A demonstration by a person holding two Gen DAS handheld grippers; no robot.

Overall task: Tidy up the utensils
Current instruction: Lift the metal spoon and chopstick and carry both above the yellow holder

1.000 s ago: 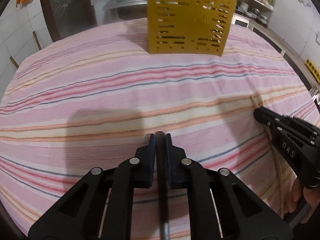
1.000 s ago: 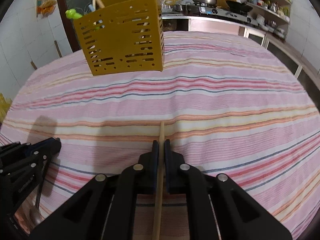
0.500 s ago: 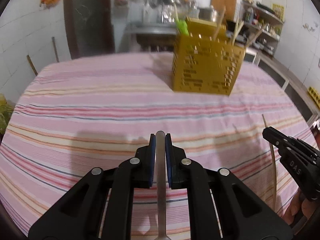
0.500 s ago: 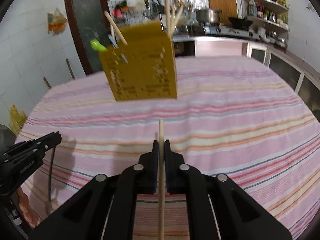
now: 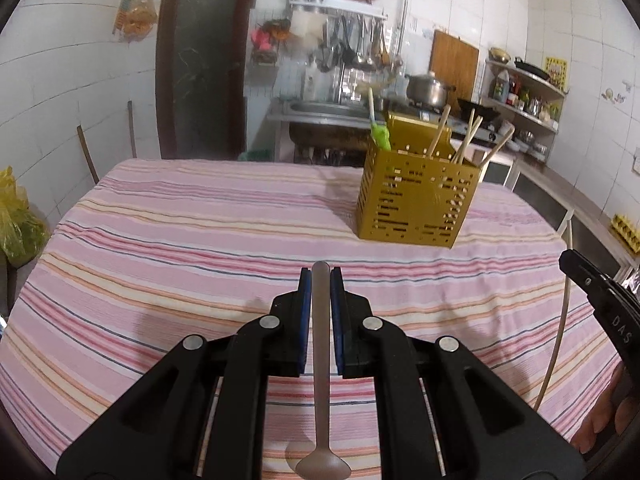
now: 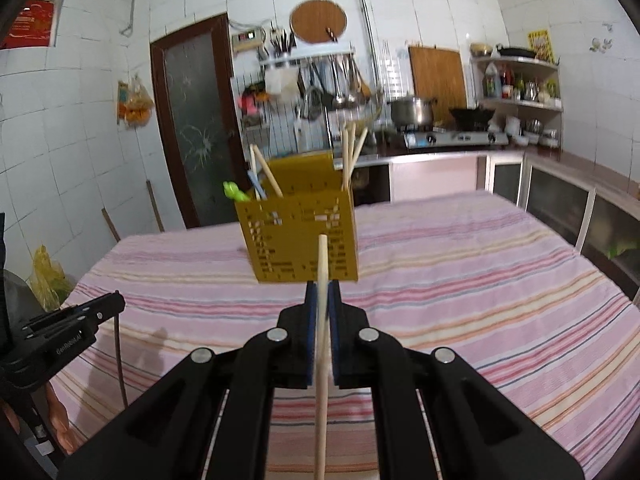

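A yellow slotted utensil holder (image 5: 416, 204) stands on the striped tablecloth, with several chopsticks and a green-topped utensil in it; it also shows in the right wrist view (image 6: 300, 236). My left gripper (image 5: 321, 280) is shut on a metal spoon (image 5: 321, 380), bowl end toward the camera, held above the table well short of the holder. My right gripper (image 6: 322, 292) is shut on a wooden chopstick (image 6: 322, 340), its tip pointing up in front of the holder. Each gripper shows at the edge of the other's view, the right one (image 5: 600, 300) and the left one (image 6: 68, 328).
The table (image 5: 180, 240) is covered by a pink striped cloth. A kitchen counter with a stove and pot (image 6: 412, 110) runs behind it. A dark door (image 6: 192, 120) is at the back left. A yellow bag (image 5: 16, 220) sits left of the table.
Both grippers have risen and tilted up from the cloth with the spoon and the chopstick held. The holder now looks farther away and lower in both views.
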